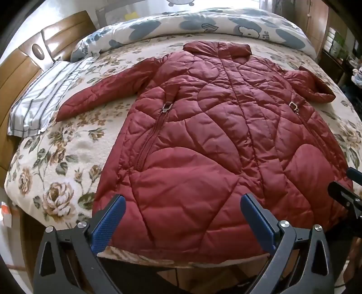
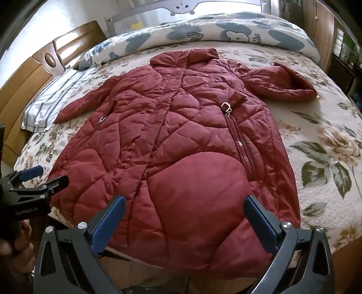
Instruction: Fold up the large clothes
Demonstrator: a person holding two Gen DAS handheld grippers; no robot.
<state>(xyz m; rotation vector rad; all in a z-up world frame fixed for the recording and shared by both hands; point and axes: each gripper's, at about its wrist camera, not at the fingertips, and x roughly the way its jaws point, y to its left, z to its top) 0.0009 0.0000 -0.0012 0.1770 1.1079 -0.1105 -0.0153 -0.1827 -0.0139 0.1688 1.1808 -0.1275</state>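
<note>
A dark red quilted long coat [image 1: 203,140] lies flat, front up, on the bed, collar at the far end, hem at the near edge. Its left sleeve [image 1: 97,92] stretches out; its right sleeve [image 1: 310,83] is bent. The coat also shows in the right wrist view [image 2: 172,144]. My left gripper [image 1: 182,203] is open and empty, hovering above the hem on the left half. My right gripper [image 2: 184,203] is open and empty above the hem's right half. The left gripper also shows at the left edge of the right wrist view [image 2: 43,176].
The bed has a floral cover [image 1: 58,171]. A striped pillow [image 1: 45,99] lies at the left, and a rolled blue-patterned duvet [image 1: 203,24] lies along the far side. A wooden headboard [image 1: 20,65] stands at the left. A bed rail [image 2: 181,9] stands behind the duvet.
</note>
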